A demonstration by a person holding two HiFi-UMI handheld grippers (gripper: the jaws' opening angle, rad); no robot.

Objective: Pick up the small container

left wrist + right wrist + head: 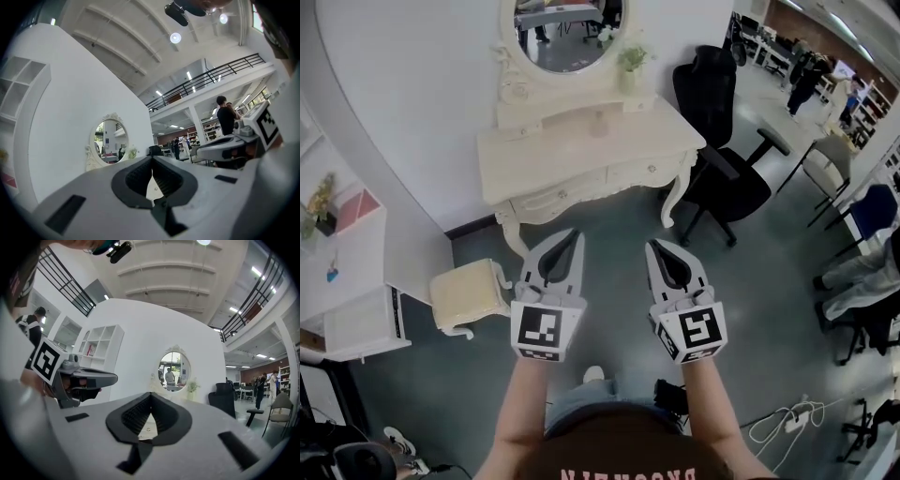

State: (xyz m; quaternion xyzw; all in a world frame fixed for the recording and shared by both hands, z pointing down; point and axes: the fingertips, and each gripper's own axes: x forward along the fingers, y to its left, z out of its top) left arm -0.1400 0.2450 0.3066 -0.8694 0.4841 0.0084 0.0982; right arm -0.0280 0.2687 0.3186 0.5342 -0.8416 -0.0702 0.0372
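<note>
A small pale container (600,123) stands on top of the cream dressing table (572,155), below its oval mirror (567,33). Both grippers are held side by side in the air well short of the table, pointing at it. My left gripper (575,232) is shut with nothing in it, its tips meeting (152,159). My right gripper (659,245) is also shut and empty, its tips together (151,394). Each gripper view shows the other gripper beside it: the right gripper (234,145) and the left gripper (75,378).
A potted plant (630,64) sits on the table's raised shelf. A cream stool (469,292) stands at the front left of the table, a black office chair (722,159) at its right. White shelving (347,281) lines the left wall. Cables (787,417) lie on the floor.
</note>
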